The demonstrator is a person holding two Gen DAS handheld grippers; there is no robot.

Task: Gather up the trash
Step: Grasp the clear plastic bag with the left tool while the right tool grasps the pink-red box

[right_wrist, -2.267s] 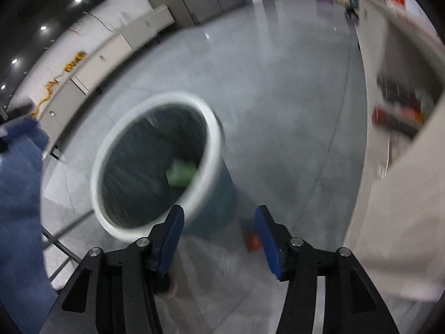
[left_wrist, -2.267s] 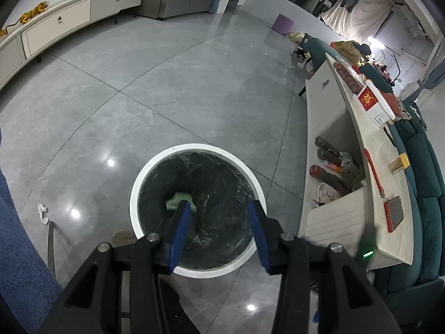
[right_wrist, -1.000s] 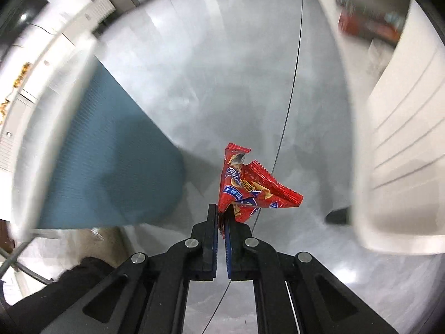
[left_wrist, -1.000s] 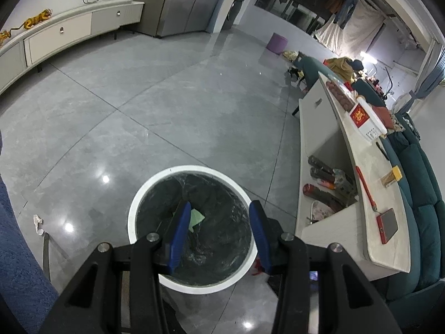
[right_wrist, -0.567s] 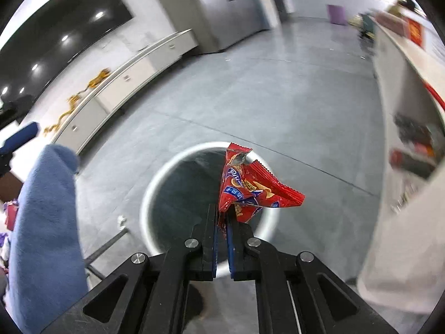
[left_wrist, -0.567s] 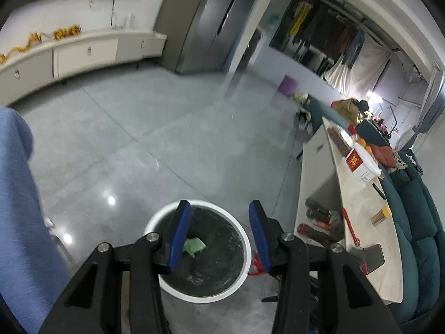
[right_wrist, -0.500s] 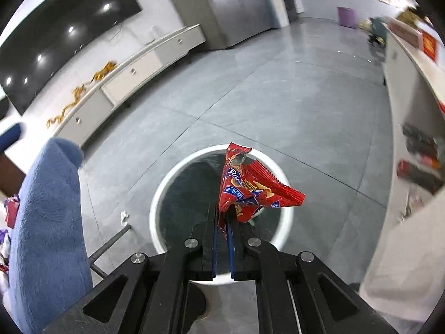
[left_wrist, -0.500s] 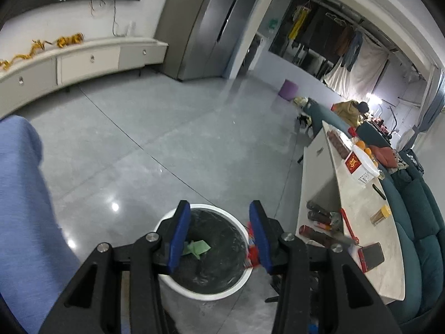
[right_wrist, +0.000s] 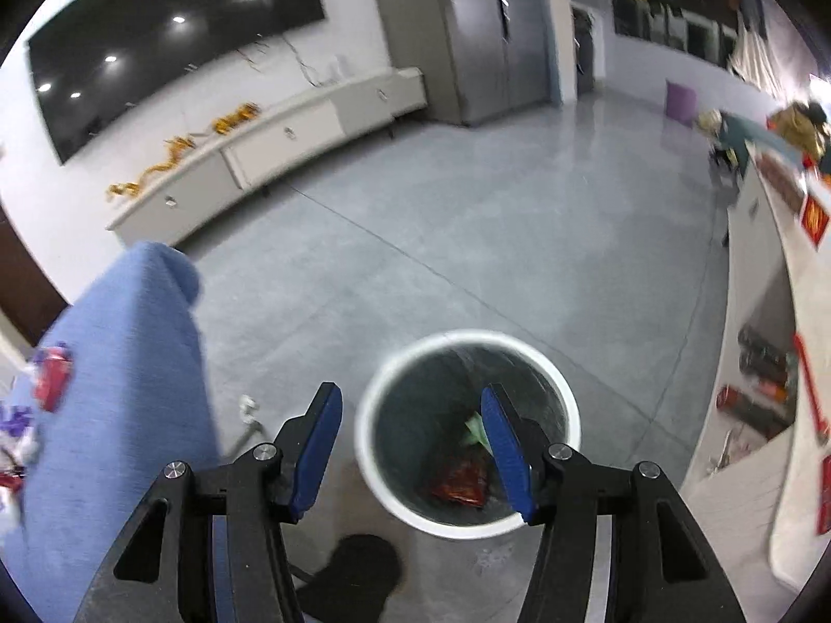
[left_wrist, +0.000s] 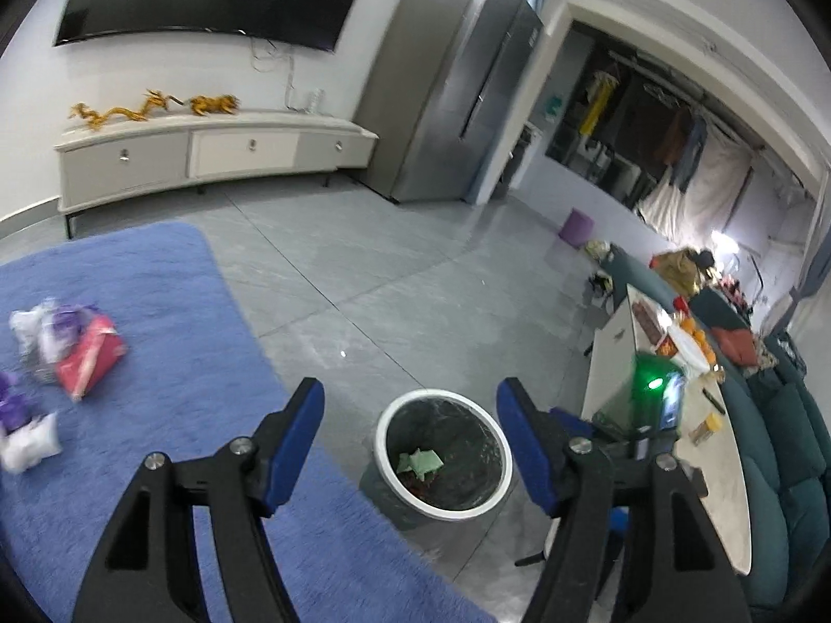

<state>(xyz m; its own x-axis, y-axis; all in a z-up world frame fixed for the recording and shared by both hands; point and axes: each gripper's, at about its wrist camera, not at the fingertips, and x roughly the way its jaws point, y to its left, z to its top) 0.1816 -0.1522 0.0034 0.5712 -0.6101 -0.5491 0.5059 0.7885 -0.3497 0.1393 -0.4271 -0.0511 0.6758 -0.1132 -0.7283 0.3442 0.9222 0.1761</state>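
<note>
Inside bin [right_wrist: 568, 400], red wrapper [right_wrist: 459, 483], right view only

no text could be read: the red box [right_wrist: 813, 219] on the counter bore a gold mark too blurred to make out.

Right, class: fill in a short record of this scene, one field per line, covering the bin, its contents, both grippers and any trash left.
bin: white-rimmed trash bin, black liner, on grey floor
contents: red snack wrapper, green paper
left gripper: open, holding nothing
right gripper: open, holding nothing, above bin
uncollected trash: red packet and pale wrappers on the blue blanket
</note>
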